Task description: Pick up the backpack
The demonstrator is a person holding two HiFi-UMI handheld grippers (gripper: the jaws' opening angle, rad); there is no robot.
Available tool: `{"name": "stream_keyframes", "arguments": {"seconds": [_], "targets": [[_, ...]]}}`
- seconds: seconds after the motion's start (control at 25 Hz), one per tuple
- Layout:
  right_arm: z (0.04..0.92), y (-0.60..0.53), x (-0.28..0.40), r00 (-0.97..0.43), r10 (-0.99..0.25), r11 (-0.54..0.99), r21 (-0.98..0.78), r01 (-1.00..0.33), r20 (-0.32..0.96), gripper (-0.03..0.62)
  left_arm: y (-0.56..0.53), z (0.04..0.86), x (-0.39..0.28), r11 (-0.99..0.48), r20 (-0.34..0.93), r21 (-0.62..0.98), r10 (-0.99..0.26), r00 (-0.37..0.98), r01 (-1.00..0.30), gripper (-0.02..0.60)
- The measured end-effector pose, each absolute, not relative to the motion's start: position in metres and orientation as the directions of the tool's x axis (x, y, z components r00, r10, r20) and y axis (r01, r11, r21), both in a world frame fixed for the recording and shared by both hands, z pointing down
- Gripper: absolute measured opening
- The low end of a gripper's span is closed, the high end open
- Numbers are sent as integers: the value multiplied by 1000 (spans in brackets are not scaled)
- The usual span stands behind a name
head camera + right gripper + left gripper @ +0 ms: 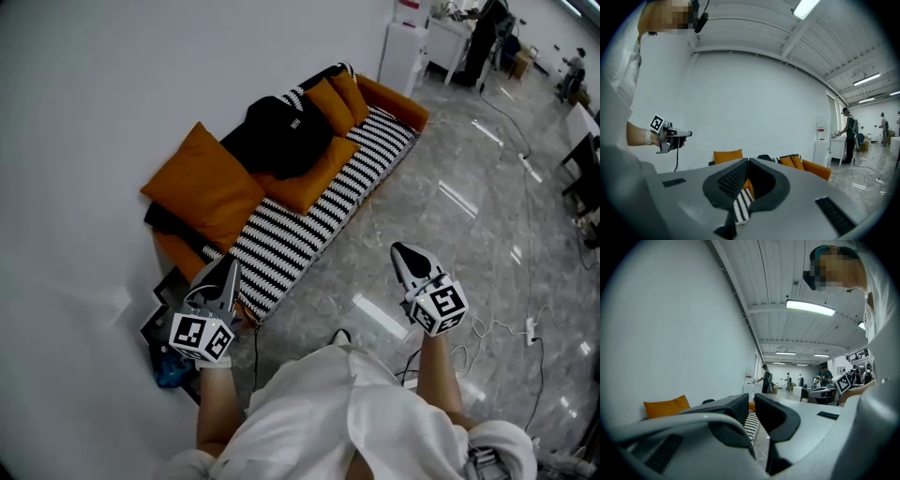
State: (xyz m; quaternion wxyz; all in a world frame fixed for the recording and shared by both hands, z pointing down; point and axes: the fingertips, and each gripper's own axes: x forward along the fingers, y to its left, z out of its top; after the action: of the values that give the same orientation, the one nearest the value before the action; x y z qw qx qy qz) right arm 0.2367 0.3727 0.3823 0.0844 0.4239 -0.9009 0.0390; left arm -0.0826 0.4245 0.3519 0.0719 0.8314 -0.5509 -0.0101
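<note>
Striped black-and-white sofa (pixel 300 225) holds the black fabric backpack (pixel 281 136), untouched, well ahead of left tool (pixel 228 267) and right tool (pixel 400 250), both closed, empty.

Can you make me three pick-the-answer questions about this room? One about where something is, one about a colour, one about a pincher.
1. Where is the black backpack? A on the floor; B on the striped sofa; C in a gripper.
2. What colour are the cushions? A blue; B green; C orange.
3. The right gripper is: A shut and empty; B wide open; C shut on a cushion.
Answers: B, it lies on the seat among the cushions; C, all are orange; A, its jaws meet with nothing between.
</note>
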Motion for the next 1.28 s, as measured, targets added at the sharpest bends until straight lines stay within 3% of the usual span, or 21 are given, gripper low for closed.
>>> {"name": "stream_keyframes", "arguments": {"seconds": [0.44,0.8,1.28], "targets": [[392,321,304,-638,-744,645,-37,-764,202,20,361,362,8,-455,83,141,-880,468,-879,58],[401,277,315,-639,-735,646,-52,-762,224,20,301,369,19,-461,83,159,-875,477,-873,58],[390,145,305,-640,-718,667,6,-745,274,21,144,378,21,-487,22,222,-864,504,-845,58]]}}
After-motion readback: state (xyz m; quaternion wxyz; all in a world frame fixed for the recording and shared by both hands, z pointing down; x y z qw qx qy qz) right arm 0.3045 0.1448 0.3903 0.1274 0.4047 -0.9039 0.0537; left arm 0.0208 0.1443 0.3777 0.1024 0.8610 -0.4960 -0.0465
